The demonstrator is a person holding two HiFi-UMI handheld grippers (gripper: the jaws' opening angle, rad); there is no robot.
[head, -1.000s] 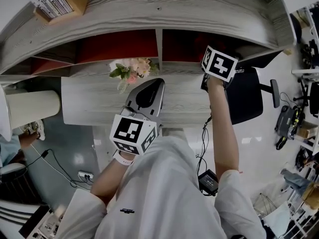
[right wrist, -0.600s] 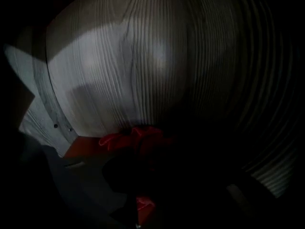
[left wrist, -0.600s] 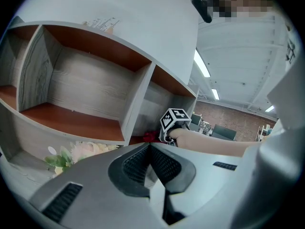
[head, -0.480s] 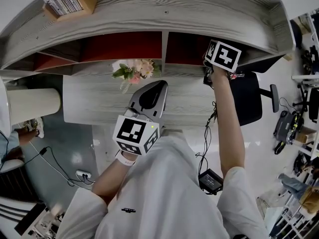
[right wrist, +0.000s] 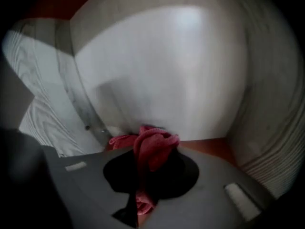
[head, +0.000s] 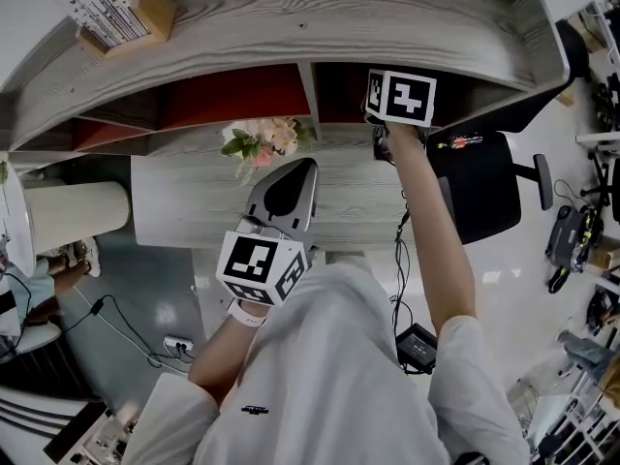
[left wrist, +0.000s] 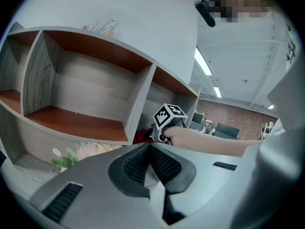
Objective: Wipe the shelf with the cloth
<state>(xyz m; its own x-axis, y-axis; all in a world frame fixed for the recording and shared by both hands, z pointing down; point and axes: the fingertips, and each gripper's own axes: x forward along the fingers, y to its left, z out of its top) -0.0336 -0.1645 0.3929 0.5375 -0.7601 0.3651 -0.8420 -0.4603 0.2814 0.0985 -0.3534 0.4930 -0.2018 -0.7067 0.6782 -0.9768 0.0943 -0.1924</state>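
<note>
The grey wooden shelf (head: 320,13) has compartments with red-brown floors. My right gripper (right wrist: 150,144) is shut on a red cloth (right wrist: 153,146) and holds it against the floor of the right compartment (right wrist: 209,146), close to the pale back wall. In the head view only its marker cube (head: 401,96) shows at the compartment's mouth. The left gripper view shows the same cube (left wrist: 169,116) and a bit of the cloth (left wrist: 141,136). My left gripper (head: 287,184) is shut on nothing and hangs over the desk, well below the shelf; its pads (left wrist: 143,159) meet.
A bunch of pink flowers (head: 262,139) stands on the grey desk (head: 184,201) below the middle divider. A wooden box of papers (head: 121,13) sits on the shelf top. A black office chair (head: 484,187) is at the right, a white cylinder (head: 73,211) at the left.
My right gripper has moved up into the right compartment and then left toward the middle divider with the cloth. The left gripper has barely moved.
</note>
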